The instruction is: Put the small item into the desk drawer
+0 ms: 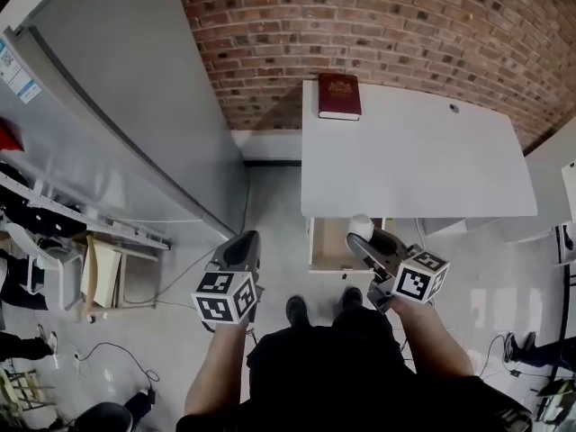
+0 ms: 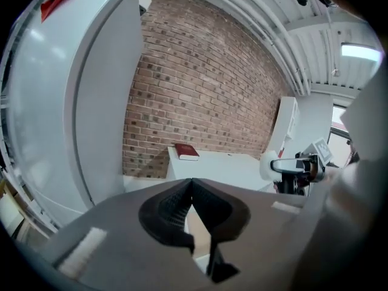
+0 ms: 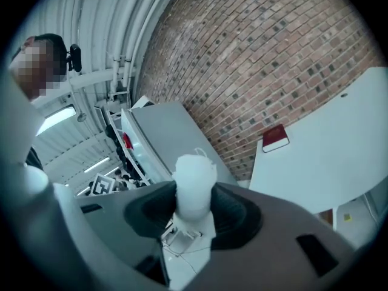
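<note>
Right gripper (image 1: 371, 244): jaws set wide and clamped on the small white item (image 1: 360, 226), pads pressing on both of its sides. In the right gripper view the item stands upright between the pads and sticks out above them. A thin loop shows at its top.

Item position: held in the air over the open drawer (image 1: 329, 246), lower centre of the head view, just below the counter's near edge. Cannot tell whether it touches the drawer.

Left gripper (image 1: 241, 248): jaws closed tip to tip, nothing between them. It hangs over the floor left of the drawer, well apart from the right gripper.

Counter (image 1: 414, 160): white, upper right of the frame. A red book (image 1: 339, 95) lies flat at its far left corner, against the brick wall (image 1: 378, 25).
</note>
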`<control>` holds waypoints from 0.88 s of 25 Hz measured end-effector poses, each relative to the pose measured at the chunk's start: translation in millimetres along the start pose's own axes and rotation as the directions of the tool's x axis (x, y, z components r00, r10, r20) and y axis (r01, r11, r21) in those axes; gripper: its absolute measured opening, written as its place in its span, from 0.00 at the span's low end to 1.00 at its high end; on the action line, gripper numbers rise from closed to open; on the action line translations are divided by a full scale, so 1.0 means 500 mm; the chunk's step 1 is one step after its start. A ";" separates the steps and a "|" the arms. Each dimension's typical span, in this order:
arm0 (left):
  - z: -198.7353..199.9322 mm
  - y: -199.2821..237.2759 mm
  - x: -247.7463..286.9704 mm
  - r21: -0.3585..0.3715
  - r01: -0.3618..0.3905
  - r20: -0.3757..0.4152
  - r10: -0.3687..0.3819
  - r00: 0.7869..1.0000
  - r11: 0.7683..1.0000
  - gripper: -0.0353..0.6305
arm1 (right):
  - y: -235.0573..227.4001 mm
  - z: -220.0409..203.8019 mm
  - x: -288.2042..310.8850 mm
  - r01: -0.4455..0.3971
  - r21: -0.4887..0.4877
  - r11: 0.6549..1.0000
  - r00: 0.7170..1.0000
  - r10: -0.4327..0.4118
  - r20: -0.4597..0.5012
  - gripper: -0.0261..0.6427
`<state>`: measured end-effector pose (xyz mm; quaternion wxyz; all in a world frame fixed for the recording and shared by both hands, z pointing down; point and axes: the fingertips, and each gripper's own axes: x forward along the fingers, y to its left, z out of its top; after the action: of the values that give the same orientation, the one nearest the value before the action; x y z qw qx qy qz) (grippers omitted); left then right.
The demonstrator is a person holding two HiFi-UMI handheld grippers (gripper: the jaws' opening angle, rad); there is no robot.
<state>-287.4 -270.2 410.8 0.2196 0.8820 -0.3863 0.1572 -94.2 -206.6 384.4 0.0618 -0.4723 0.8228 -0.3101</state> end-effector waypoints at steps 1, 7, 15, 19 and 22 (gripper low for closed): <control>-0.001 -0.004 0.007 -0.001 0.016 -0.005 -0.016 1.000 1.000 0.07 | -0.001 -0.003 -0.008 0.013 0.011 1.000 1.000 -0.013 0.010 0.28; -0.006 -0.055 0.058 0.006 0.096 -0.036 -0.096 0.995 0.995 0.07 | -0.035 0.001 -0.075 0.101 0.029 0.994 0.994 -0.102 0.048 0.28; -0.045 -0.138 0.134 0.027 0.151 -0.117 -0.146 0.982 0.988 0.07 | -0.119 -0.039 -0.136 0.161 0.077 0.984 0.987 -0.162 0.004 0.28; -0.086 -0.165 0.175 0.021 0.177 -0.169 -0.171 0.971 0.984 0.07 | -0.153 -0.057 -0.138 0.185 0.065 0.981 0.983 -0.184 -0.027 0.28; -0.118 -0.184 0.198 0.013 0.197 -0.200 -0.190 0.961 0.980 0.07 | -0.177 -0.081 -0.145 0.198 0.080 0.977 0.980 -0.195 -0.042 0.28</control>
<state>-160.1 -245.1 480.8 0.2567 0.8989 -0.2719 0.2283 -5.2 -161.2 453.3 0.0366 -0.5430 0.7592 -0.3570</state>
